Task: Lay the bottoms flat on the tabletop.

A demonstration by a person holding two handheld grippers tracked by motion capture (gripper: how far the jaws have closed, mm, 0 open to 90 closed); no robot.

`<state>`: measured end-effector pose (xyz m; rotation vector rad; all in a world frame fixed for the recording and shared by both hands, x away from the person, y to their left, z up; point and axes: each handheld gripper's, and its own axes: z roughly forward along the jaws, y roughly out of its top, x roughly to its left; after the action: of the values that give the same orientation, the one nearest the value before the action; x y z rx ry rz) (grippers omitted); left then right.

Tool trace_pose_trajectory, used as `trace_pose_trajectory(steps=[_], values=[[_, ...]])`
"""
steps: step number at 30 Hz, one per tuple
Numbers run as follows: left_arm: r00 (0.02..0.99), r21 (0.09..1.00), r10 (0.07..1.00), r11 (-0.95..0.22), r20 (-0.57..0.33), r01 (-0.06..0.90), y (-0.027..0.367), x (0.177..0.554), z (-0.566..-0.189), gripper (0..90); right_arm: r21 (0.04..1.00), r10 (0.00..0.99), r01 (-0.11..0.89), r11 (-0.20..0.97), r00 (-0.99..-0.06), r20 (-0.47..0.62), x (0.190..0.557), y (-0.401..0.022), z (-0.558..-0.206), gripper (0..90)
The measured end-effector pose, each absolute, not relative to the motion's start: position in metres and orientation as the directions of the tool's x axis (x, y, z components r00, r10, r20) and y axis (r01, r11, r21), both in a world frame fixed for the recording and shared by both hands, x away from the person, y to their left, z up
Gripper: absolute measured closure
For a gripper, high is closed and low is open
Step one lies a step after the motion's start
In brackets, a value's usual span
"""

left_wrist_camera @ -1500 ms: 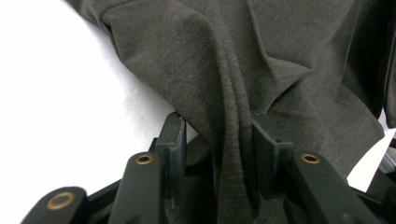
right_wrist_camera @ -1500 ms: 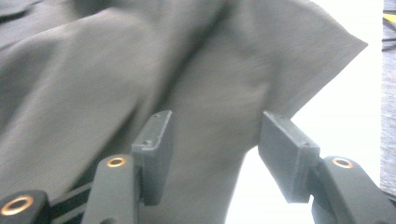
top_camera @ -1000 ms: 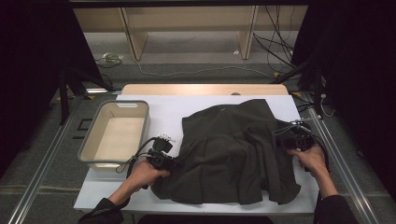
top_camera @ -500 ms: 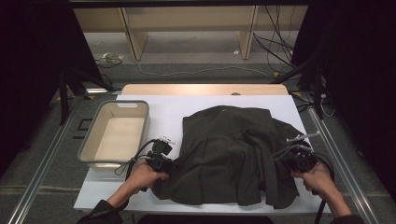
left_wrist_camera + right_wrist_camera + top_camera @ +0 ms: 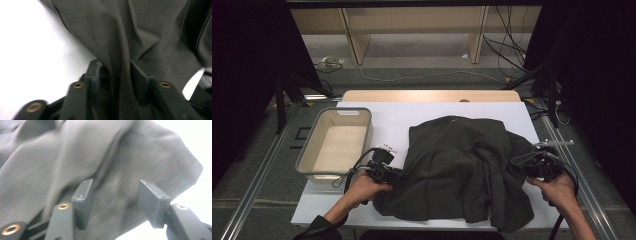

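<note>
A dark grey garment (image 5: 462, 165) lies rumpled on the white table (image 5: 382, 117). My left gripper (image 5: 398, 175) sits at the garment's left edge. In the left gripper view its jaws (image 5: 116, 65) have just been opening, and a fold of the garment (image 5: 150, 30) runs loosely between them. My right gripper (image 5: 521, 162) is at the garment's right edge. Its jaws (image 5: 115, 188) have just been opening too and stand wide apart over the cloth (image 5: 75, 150), gripping nothing.
A beige plastic bin (image 5: 307, 156) stands on the table's left side, close beside my left hand. A wooden strip (image 5: 412, 95) runs along the table's far edge. Metal rails flank the table, and cables lie on the floor behind.
My right hand has drawn back toward the near edge along the garment's right side, and that side now lies spread wider. The left hand has stayed in place.
</note>
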<state>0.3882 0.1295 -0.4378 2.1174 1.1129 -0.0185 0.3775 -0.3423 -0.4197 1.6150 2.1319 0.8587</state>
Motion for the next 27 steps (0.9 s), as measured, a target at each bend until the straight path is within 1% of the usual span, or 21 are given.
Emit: trace_pose_trajectory(steps=[3, 5, 7, 9, 11, 13, 17, 19, 20, 23, 24, 26, 27], values=[[0.62, 0.62, 0.715, -0.335, -0.323, 0.709, 0.132, 0.39, -0.434, 58.1, 0.648, 0.961, 0.746, 0.157, -0.266, 0.074, 0.397, -0.351, -0.419, 44.3], [0.618, 0.62, 0.718, -0.335, -0.319, 0.709, 0.133, 0.39, -0.435, 59.4, 0.644, 0.971, 0.753, 0.131, -0.228, 0.07, 0.411, -0.357, -0.422, 44.0], [0.623, 0.614, 0.715, -0.346, -0.318, 0.71, 0.132, 0.39, -0.438, 60.9, 0.634, 0.975, 0.765, 0.113, -0.207, 0.077, 0.424, -0.363, -0.427, 41.6], [0.623, 0.608, 0.715, -0.351, -0.316, 0.712, 0.131, 0.391, -0.441, 61.2, 0.621, 0.975, 0.774, 0.122, -0.21, 0.07, 0.435, -0.365, -0.433, 37.9], [0.624, 0.602, 0.715, -0.357, -0.315, 0.714, 0.13, 0.392, -0.443, 60.6, 0.601, 0.977, 0.787, 0.139, -0.209, 0.046, 0.445, -0.365, -0.44, 36.0], [0.618, 0.599, 0.719, -0.352, -0.319, 0.719, 0.13, 0.393, -0.444, 59.0, 0.595, 0.978, 0.793, 0.133, -0.201, 0.05, 0.453, -0.366, -0.446, 34.9], [0.618, 0.581, 0.716, -0.364, -0.326, 0.728, 0.128, 0.393, -0.451, 56.1, 0.56, 0.976, 0.814, 0.156, -0.216, 0.041, 0.464, -0.365, -0.461, 36.1], [0.629, 0.567, 0.708, -0.388, -0.32, 0.726, 0.127, 0.393, -0.455, 57.7, 0.533, 0.975, 0.83, 0.167, -0.22, 0.038, 0.467, -0.362, -0.467, 39.0], [0.633, 0.564, 0.702, -0.392, -0.328, 0.727, 0.125, 0.392, -0.457, 61.2, 0.539, 0.973, 0.822, 0.184, -0.23, 0.017, 0.466, -0.36, -0.467, 44.8], [0.648, 0.554, 0.692, -0.419, -0.318, 0.719, 0.121, 0.39, -0.457, 77.3, 0.534, 0.968, 0.817, 0.22, -0.248, -0.018, 0.462, -0.354, -0.466, 70.3], [0.652, 0.554, 0.691, -0.425, -0.312, 0.716, 0.12, 0.389, -0.457, 80.8, 0.523, 0.968, 0.825, 0.217, -0.251, -0.006, 0.46, -0.353, -0.464, 76.7], [0.656, 0.555, 0.687, -0.429, -0.312, 0.713, 0.12, 0.388, -0.457, 84.5, 0.493, 0.963, 0.838, 0.234, -0.268, -0.001, 0.454, -0.35, -0.462, 84.6], [0.66, 0.553, 0.684, -0.435, -0.31, 0.71, 0.121, 0.388, -0.457, 84.9, 0.48, 0.961, 0.843, 0.243, -0.277, 0.001, 0.45, -0.35, -0.461, 86.2]])
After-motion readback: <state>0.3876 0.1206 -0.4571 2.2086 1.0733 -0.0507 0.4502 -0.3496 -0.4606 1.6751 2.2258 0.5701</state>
